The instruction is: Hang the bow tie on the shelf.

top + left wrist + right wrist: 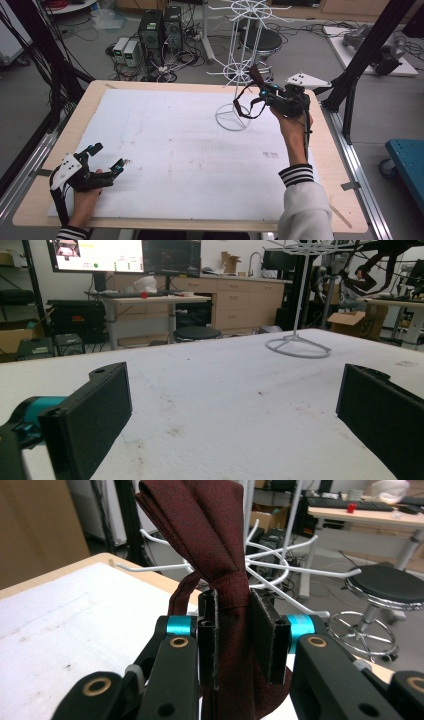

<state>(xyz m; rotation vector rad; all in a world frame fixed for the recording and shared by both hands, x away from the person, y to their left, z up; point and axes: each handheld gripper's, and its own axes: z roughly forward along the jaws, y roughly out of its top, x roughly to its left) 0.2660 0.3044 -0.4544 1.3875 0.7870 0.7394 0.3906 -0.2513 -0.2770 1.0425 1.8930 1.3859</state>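
In the high view, the right tongs (263,93) are lifted above the far right part of the tabletop (175,150), just beside the white wire rack (243,60), and they grip a dark red necktie (246,102) whose loop hangs down in front of the rack's pole. The step in hand seems to be to hang the necktie on one arm of the rack. To do it well, I think the fold must be carried a little higher than the chosen arm, brought over its tip, and let go only when cloth lies on both sides of the wire. The left tongs (105,159) rest low at the near left corner, open and with nothing in them, well apart from the rack.

In the left gripper view, the left tongs (235,410) stand wide open over the white sheet (225,390). The rack's round base (298,346) is far ahead. Behind are desks, a stool and monitors.

In the right gripper view, the right tongs (243,630) are closed on the necktie (210,535), which is bunched between the pads; its folded part rises above them. The rack's thin arms (280,565) spread just behind it. These arms are many and close together, so the hanging loop could catch on a wrong one. A black stool (387,587) stands on the floor beyond the tabletop edge.
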